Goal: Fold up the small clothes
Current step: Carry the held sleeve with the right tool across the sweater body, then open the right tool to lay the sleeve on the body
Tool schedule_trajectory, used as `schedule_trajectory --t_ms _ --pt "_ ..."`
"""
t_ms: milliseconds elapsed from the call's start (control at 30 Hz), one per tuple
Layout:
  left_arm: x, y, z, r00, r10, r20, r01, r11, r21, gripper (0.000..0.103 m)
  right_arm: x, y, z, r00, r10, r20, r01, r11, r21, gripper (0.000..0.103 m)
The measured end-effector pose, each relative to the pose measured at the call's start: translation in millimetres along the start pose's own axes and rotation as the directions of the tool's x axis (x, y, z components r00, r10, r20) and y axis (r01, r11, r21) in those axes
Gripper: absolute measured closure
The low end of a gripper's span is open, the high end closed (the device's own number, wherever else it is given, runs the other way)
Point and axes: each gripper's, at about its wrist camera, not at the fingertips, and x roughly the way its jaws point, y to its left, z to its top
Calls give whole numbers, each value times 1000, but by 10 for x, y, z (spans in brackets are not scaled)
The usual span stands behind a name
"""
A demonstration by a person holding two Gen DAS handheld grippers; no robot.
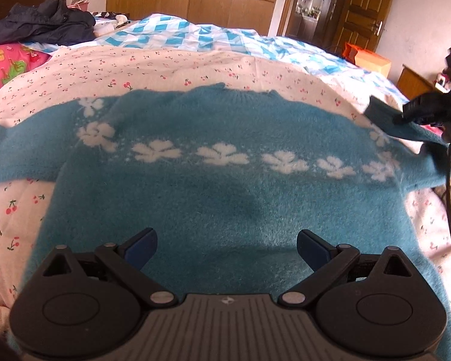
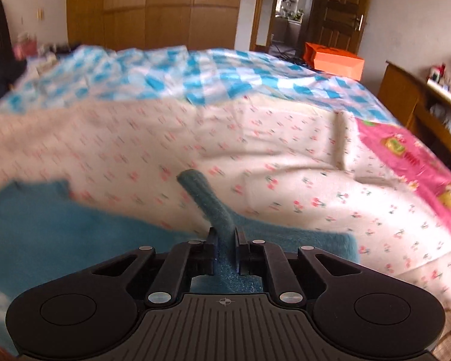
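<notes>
- The left gripper (image 1: 227, 248) is spread wide, its two blue-padded fingers (image 1: 141, 248) well apart and holding nothing; it hangs over the lower body of the sweater (image 1: 225, 186), and whether the pads touch the knit cannot be told.
- The sweater, blue and fuzzy with a band of white flowers across the chest, lies flat and face up on the cherry-print quilt (image 1: 165, 66), its collar toward the quilt's far edge and its hem toward the near edge, under the left gripper.
- One sleeve lies spread out toward the quilt's left edge.
- The right gripper (image 2: 225, 245) is clamped tight on the other sleeve's cuff (image 2: 209, 201); the knit is pinched between the two fingers, and the ribbed end stands up and forward out of them.
- In the left wrist view that gripper (image 1: 418, 111) shows at the right edge of the quilt, with the sleeve lifted off the quilt and drawn up from the sweater's shoulder.
- Beyond the cherry-print quilt lies a blue-and-white checked cover (image 1: 180, 33); a dark jacket (image 1: 42, 21) is heaped at the far left corner of the bed.
- The right wrist view is blurred.
</notes>
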Motion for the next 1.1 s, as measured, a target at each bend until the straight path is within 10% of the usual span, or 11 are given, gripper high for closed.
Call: schedule_trajectory --t_ms 367,567,1100 --pt "-368 346 63 992 50 114 -39 995 -96 0 -251 1813 -118 914 404 15 -401 910 -109 93" --pt "-479 539 35 985 102 143 -83 988 -131 0 25 2449 -600 911 400 -106 -413 886 -211 93" --pt "-478 650 -1 983 90 157 -60 981 -184 0 -88 2567 -790 887 441 -134 -460 824 -332 86"
